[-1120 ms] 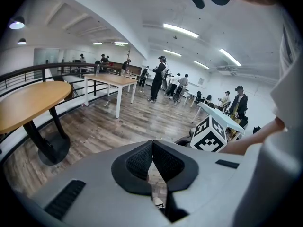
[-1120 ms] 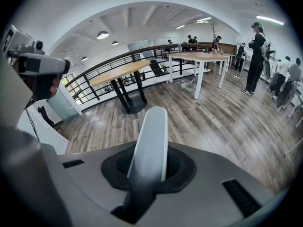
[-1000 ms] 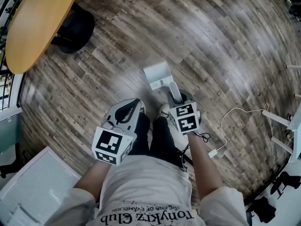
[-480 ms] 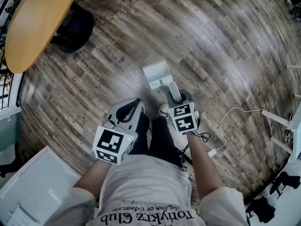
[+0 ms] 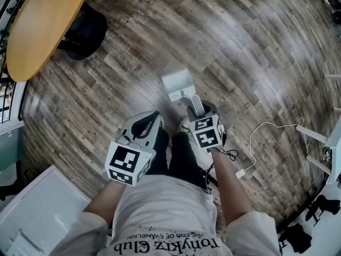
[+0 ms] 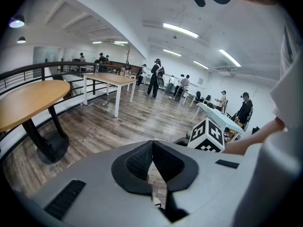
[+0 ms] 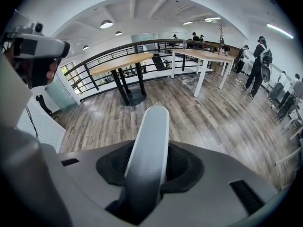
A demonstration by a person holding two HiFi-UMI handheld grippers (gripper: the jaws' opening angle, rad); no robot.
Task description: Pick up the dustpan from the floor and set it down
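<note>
On my feed the floor (image 5: 256, 47) is wood-look planking in streaked grey-brown, matt with soft glare bands, and it runs through a wide, white-ceilinged room lit by long strip lights (image 6: 180, 30). A dark railing (image 7: 109, 56) curves along one side. A round table (image 5: 42, 25) with a smooth honey-coloured top stands on a black disc base (image 5: 85, 33). Further off are long rectangular tables (image 7: 203, 56) on white legs, with people (image 7: 260, 56) standing near them. A white ribbed panel (image 5: 42, 212) lies at lower left, and a thin white cable (image 5: 266, 137) loops over the boards at right. The dustpan (image 5: 177, 84) is smooth pale plastic with a squarish tray. It sits on the floor just ahead of the person's feet, and its rounded, flattened handle (image 7: 151, 141) rises back towards me. The right gripper (image 5: 198, 111) has that handle between its jaws, which have just been opening. I can see the dark textured pads (image 7: 182, 162) standing clear on either side, so the grip is slack rather than clamped. The left gripper (image 6: 151, 145) hangs beside it, grey-shelled, with its black ribbed pads meeting at the tips and nothing between them
</note>
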